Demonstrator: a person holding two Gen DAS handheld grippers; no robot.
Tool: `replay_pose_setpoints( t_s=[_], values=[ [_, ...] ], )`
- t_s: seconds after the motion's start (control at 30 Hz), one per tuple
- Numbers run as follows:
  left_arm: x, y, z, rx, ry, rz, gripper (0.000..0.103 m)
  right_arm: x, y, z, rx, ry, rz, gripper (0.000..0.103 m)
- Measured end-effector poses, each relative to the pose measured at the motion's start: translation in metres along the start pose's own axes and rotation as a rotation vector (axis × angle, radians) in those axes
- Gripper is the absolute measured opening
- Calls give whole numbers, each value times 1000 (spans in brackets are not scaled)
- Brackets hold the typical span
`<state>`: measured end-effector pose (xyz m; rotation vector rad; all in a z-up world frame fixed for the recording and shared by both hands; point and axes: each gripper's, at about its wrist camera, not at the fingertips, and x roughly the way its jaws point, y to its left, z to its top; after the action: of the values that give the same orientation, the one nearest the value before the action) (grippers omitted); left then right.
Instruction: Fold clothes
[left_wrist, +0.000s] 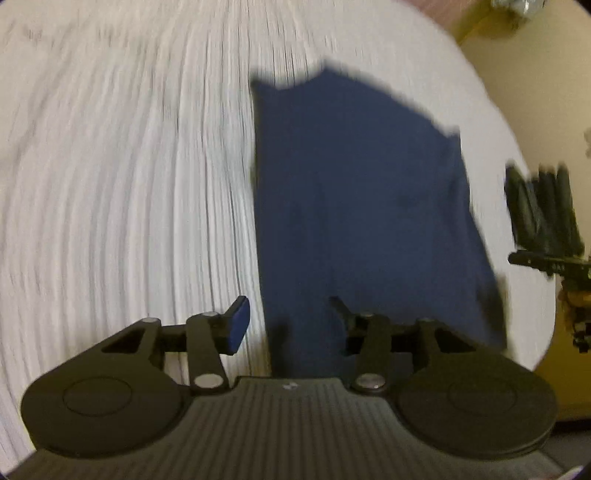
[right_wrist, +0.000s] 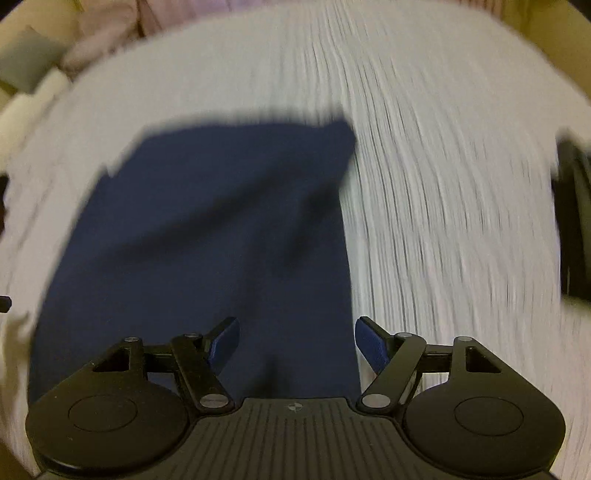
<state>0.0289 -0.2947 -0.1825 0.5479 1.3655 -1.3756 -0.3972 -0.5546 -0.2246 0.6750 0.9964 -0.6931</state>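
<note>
- Navy garment (left_wrist: 354, 206): I found it lying spread on the white counter (left_wrist: 122, 192), folded to a rough rectangle with soft creases across it. Both views were smeared by motion blur, so I could not make out finer detail of the cloth.
- Left gripper (left_wrist: 291, 321): I saw it pointing down over the garment's near left edge, one blue-padded finger (left_wrist: 238, 325) over bare counter just beside that edge, the other over the cloth. Its jaws stood partly apart with nothing pinched; I could not tell whether the tips touched the fabric.
- Right gripper (right_wrist: 297, 345): I saw it pointing down over the garment's near right edge, its pads (right_wrist: 373, 347) straddling that edge, one over cloth and one over counter. Its jaws stood wide apart, gripping nothing.
- Dark object (right_wrist: 574, 221): at the counter's rim, well apart from the garment on its right; too blurred for me to identify.
</note>
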Motion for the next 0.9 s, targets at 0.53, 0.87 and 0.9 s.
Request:
replay_pose_setpoints(
  t_s=[0.53, 0.87, 0.9],
  values=[
    [51, -15, -91, 65, 189, -37, 3, 5, -52, -141, 183, 118, 111, 47],
    [-26, -30, -98, 115, 168, -67, 0, -59, -48, -115, 99, 246, 117, 2],
    [-28, -33, -107, 122, 194, -71, 0, -66, -45, -122, 85, 272, 103, 2]
  ],
)
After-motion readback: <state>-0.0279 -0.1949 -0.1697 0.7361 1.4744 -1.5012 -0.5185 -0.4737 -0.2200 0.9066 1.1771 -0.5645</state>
